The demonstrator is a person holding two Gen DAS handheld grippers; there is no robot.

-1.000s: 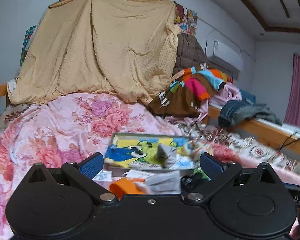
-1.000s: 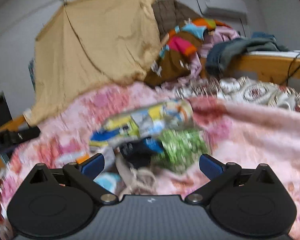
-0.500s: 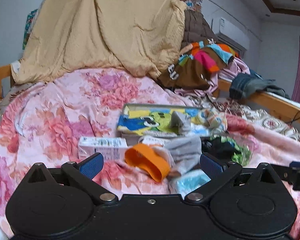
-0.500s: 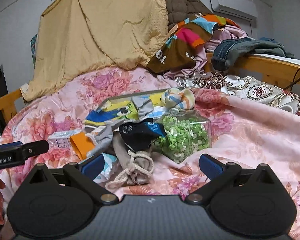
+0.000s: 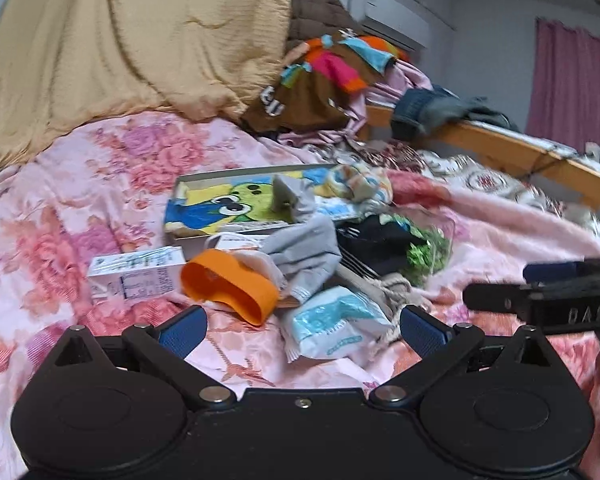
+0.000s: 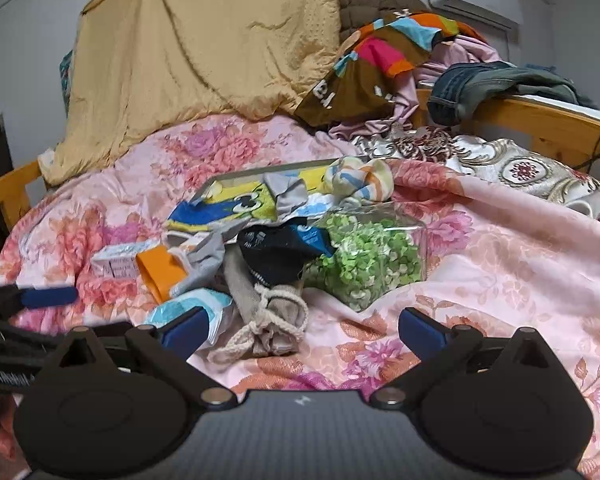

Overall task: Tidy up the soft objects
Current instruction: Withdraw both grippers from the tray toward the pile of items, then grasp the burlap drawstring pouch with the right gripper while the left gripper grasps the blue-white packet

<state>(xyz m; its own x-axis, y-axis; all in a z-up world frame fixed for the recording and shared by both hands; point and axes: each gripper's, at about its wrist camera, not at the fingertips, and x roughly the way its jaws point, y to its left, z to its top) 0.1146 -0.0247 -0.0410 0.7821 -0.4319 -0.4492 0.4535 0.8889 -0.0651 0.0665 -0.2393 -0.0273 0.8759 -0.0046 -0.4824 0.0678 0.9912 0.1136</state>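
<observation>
A heap of small items lies on the pink floral quilt (image 6: 500, 264). It holds a grey sock (image 5: 306, 250), a black sock (image 6: 280, 246), a beige drawstring pouch (image 6: 272, 316), an orange band (image 5: 230, 286), a blue-white packet (image 5: 334, 326) and a striped rolled sock (image 6: 360, 180). A cartoon-print tin box (image 5: 236, 200) lies behind them. My left gripper (image 5: 302, 330) is open and empty just before the packet. My right gripper (image 6: 302, 330) is open and empty just before the pouch.
A small white carton (image 5: 134, 274) lies left of the band. A clear box of green bits (image 6: 370, 260) sits right of the black sock. A tan blanket (image 6: 204, 52), piled clothes (image 6: 384, 64) and a wooden bed rail (image 6: 540, 128) stand behind.
Both grippers have moved forward and tilted down toward the heap, which now looks closer and lower in view. Both stay open.
</observation>
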